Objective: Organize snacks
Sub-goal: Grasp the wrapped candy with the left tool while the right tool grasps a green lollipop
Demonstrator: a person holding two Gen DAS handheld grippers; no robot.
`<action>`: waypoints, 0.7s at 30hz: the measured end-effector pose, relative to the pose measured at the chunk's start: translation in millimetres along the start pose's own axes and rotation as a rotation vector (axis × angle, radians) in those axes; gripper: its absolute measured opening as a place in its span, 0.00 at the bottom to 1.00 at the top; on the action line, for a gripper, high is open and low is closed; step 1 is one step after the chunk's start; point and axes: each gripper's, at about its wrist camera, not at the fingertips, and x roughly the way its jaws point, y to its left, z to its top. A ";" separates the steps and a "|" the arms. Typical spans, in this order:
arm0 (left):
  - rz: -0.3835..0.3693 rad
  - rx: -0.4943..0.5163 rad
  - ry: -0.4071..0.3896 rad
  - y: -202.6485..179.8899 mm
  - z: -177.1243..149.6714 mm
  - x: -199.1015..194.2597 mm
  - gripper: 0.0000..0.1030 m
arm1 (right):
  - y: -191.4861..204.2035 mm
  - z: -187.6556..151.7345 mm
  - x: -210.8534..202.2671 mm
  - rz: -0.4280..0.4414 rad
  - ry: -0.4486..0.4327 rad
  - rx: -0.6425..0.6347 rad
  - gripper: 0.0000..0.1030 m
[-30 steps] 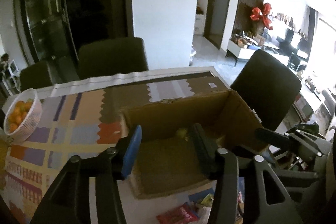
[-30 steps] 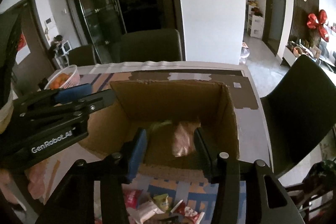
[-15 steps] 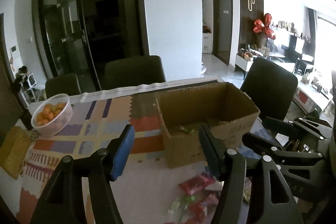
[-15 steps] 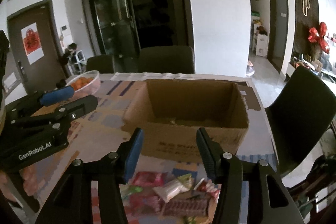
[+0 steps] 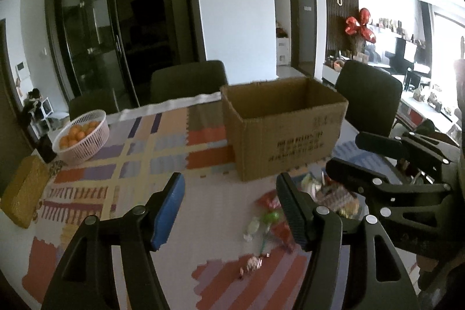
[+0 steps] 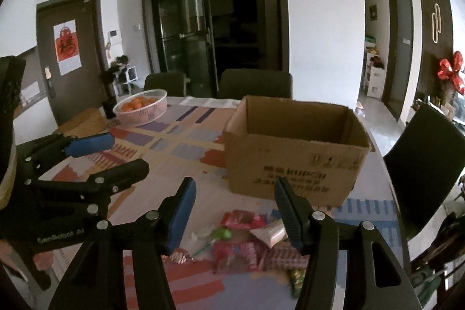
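Snack packets (image 6: pixel 247 240) (jumbled) lie before the open cardboard box (image 6: pixel 293 159).

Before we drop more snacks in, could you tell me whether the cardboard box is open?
Open: the cardboard box stands upright, its top uncovered and inner walls visible.

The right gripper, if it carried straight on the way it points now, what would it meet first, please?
Most likely the snack pile on the table, seen between and just beyond the opening, empty fingers of the right gripper. The cardboard box stands farther on; depth is uncertain.
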 end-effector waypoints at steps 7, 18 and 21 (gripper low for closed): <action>0.009 0.000 0.030 0.2 -33.5 1.2 0.63 | 11.8 -27.4 13.6 0.020 0.053 -0.005 0.56; -0.044 -0.019 0.137 2.7 -79.4 31.1 0.63 | 18.9 -58.6 49.1 0.048 0.165 -0.032 0.55; -0.054 -0.022 0.169 2.0 -88.9 41.7 0.62 | 19.0 -65.7 60.5 0.051 0.193 -0.030 0.55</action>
